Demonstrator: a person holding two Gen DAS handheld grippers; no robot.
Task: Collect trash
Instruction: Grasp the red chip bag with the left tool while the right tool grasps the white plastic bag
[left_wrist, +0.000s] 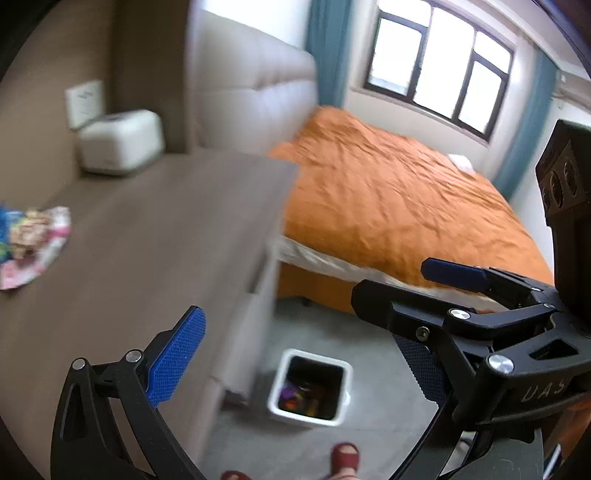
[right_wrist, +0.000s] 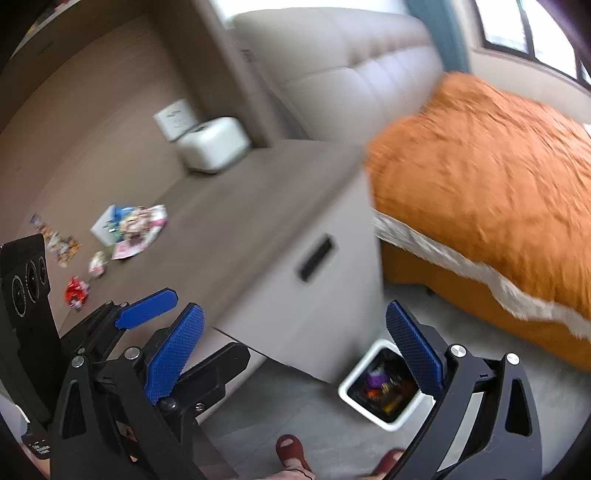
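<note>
- Both tools, left (left_wrist: 299, 362) and right (right_wrist: 295, 354), are hanging released, holding nothing, above the bin (right_wrist: 352, 384).
- Wrappers (right_wrist: 129, 225) are lying on the worktop (right_wrist: 236, 221).

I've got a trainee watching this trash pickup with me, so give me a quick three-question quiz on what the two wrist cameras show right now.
1. True or false: the white bin on the floor already has trash in it.
2. Where do the wrappers that are not yet collected lie: A) on the orange bed, B) on the cabinet top, C) on the floor?
3. What does the left gripper hold, and what does the right gripper hold?

Key
1. True: colourful pieces show inside it.
2. B: they lie scattered toward its left end, away from the white box at the back.
3. Nothing; both are open and empty.
</note>
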